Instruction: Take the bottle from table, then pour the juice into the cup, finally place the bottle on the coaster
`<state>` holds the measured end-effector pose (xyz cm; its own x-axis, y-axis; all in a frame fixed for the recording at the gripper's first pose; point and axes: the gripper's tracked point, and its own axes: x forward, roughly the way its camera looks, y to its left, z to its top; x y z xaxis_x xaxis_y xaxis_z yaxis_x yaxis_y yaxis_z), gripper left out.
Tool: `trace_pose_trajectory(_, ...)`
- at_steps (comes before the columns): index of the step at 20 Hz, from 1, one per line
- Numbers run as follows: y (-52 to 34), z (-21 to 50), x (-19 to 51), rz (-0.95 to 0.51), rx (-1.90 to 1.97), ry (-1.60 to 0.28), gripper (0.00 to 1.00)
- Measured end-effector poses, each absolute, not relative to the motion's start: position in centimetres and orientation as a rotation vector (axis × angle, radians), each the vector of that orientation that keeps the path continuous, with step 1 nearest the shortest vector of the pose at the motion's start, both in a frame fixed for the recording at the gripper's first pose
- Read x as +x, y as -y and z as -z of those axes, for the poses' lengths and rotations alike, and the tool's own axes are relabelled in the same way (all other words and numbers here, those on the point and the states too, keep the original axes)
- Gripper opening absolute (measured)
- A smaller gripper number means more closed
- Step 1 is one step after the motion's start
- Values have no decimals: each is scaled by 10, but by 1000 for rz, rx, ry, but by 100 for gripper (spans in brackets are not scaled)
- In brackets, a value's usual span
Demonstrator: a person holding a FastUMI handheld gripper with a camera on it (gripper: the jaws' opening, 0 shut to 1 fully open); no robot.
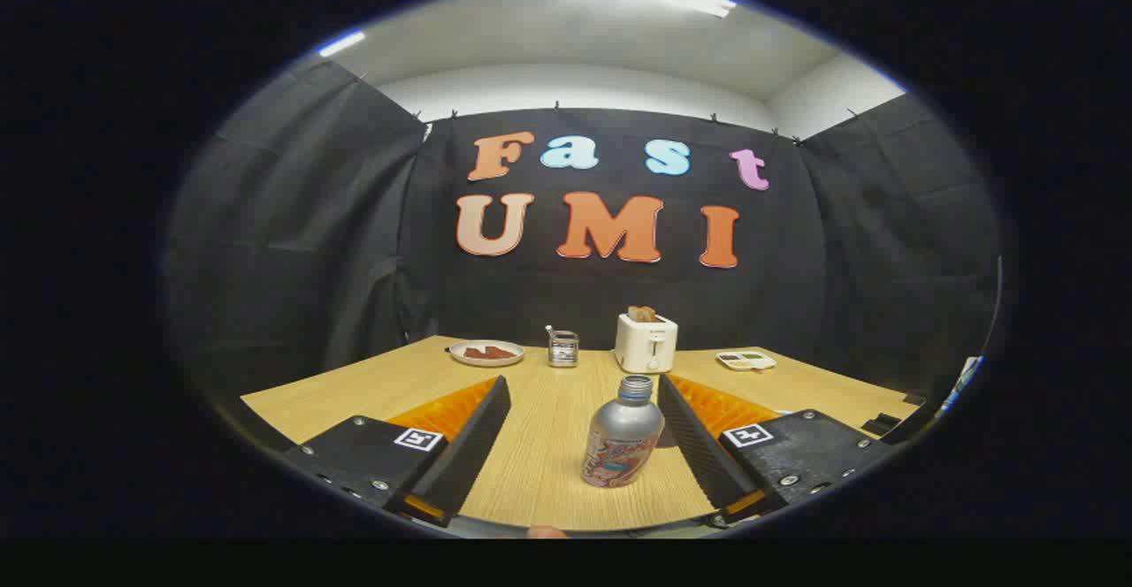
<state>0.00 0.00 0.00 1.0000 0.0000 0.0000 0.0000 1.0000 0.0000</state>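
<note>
While the jaws (584,445) stand wide open and hold nothing, the small silver metal bottle with a printed label (623,432) stands upright between them on the pale wooden counter (531,410), nearer the right finger.

It looks light, rigid and smooth, likely slippery; squeezing the broad labelled body below the shoulder seems safest, not the narrow threaded neck.

My hand-held gripper (584,445), two long wedge-shaped fingers with ribbed inner faces, spread wide apart, each finger mounted on a dark block base, a square white fiducial marker on top of each base, small silver screws along the lower edges
</note>
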Motion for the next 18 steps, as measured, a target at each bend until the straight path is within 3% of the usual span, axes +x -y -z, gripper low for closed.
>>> trace_pose_trajectory(7,6,5,1,21,-31,-10,100)
trace_pose_trajectory(12,11,-19,-7,43,-67,104,100)
trace_pose_trajectory(18,5,4,-6,30,-86,30,100)
